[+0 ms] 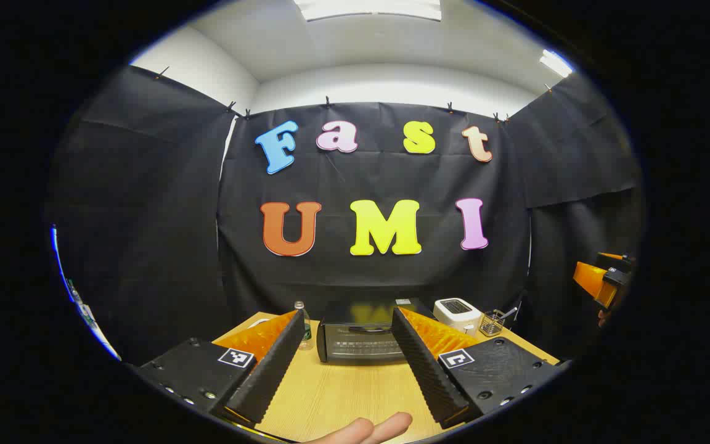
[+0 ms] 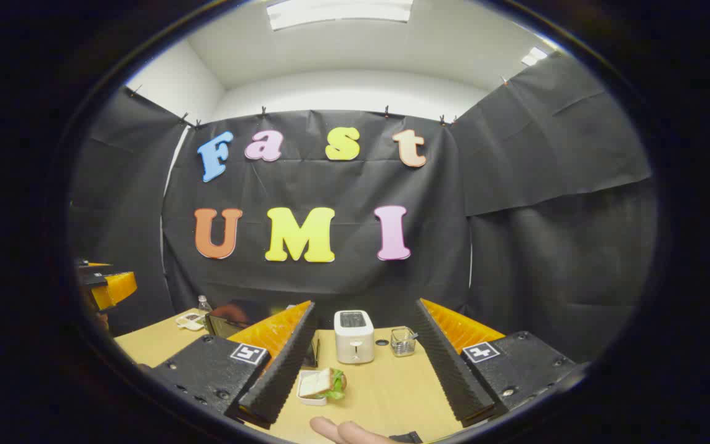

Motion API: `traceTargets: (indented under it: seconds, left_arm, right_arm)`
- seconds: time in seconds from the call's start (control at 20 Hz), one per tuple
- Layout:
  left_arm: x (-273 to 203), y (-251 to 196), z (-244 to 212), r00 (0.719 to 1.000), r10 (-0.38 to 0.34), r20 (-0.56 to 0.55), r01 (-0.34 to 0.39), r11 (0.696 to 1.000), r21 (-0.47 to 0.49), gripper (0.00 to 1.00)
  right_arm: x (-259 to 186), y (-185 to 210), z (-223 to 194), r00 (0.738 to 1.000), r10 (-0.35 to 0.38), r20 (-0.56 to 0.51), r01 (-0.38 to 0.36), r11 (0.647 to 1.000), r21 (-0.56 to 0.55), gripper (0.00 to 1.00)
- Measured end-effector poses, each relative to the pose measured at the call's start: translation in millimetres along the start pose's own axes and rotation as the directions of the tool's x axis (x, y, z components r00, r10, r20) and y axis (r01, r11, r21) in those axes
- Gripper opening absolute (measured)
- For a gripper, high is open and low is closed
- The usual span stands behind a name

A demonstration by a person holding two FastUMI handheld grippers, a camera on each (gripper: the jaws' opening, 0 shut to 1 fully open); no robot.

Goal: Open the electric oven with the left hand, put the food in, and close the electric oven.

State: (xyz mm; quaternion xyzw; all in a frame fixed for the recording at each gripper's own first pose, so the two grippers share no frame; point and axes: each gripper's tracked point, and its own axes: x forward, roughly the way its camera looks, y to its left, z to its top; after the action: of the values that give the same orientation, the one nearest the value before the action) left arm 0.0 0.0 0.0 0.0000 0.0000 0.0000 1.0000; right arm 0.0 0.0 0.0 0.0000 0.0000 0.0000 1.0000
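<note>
In the left gripper view the left gripper (image 1: 346, 364) sits at the bottom of the frame with its jaws spread wide and nothing between them. The oven (image 1: 362, 339) stands low in the centre on the bench (image 1: 342, 394), seen through the gap between the fingers, its door shut. A bottle (image 1: 302, 324) stands just left of the oven; a toaster (image 1: 457, 314) and a wire basket (image 1: 493, 322) stand to its right. Fingertips (image 1: 367, 430) of a hand show at the bottom edge.

In the right gripper view the right gripper (image 2: 364, 370) is at the bottom of the frame, jaws wide apart and empty. The food (image 2: 324, 383), a sandwich in a white tray, lies on the bench low in the centre, just beside the left finger. The toaster stands behind it, the basket to its right, the oven at lower left behind the left finger
</note>
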Motion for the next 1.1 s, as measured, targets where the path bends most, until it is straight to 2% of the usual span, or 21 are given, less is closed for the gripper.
traceTargets:
  seconds: [0.05, 0.3, 0.35, 0.55, 0.7, 0.75, 1.1]
  left_arm:
    - [-0.7, -1.2, -0.8, 1.0, -0.002, -0.002, 0.002, 1.0, -0.001, 0.93]
    - [-4.2, -2.2, -4.7, 1.0, -0.005, -0.02, 0.004, 1.0, -0.011, 0.93]
    - [-4.1, -2.7, -5.2, 1.0, -0.008, -0.02, 0.008, 1.0, -0.017, 0.93]
    - [-3.3, -1.1, -7.4, 1.0, 0.001, -0.028, -0.002, 1.0, -0.014, 0.93]
    - [-1.9, -6.8, -8.0, 1.0, -0.014, -0.028, 0.014, 1.0, -0.009, 0.93]
    - [-0.1, -6.9, -10.1, 0.999, -0.014, -0.031, 0.014, 1.0, -0.006, 0.93]
    - [38.2, -13.6, -23.3, 0.998, -0.024, -0.062, 0.024, 1.0, -0.006, 0.93]
  right_arm:
    - [-1.0, 0.4, 1.8, 1.0, 0.003, 0.004, -0.003, 1.0, -0.002, 1.0]
    - [-9.3, -1.1, 9.8, 1.0, 0.004, 0.027, -0.003, 1.0, -0.017, 1.0]
    - [-10.4, -0.3, 11.6, 1.0, 0.005, 0.029, -0.004, 1.0, -0.015, 0.9]
    - [-14.4, -0.9, 24.0, 0.998, -0.002, 0.06, 0.003, 1.0, -0.025, 0.89]
    - [-17.0, 0.9, 25.1, 0.998, 0.007, 0.068, -0.004, 0.999, -0.036, 0.89]
    - [-17.0, 0.8, 23.3, 0.998, 0.006, 0.065, -0.004, 0.999, -0.037, 1.0]
    - [1.2, -2.9, 12.7, 0.999, 0.007, 0.039, -0.006, 1.0, -0.026, 1.0]
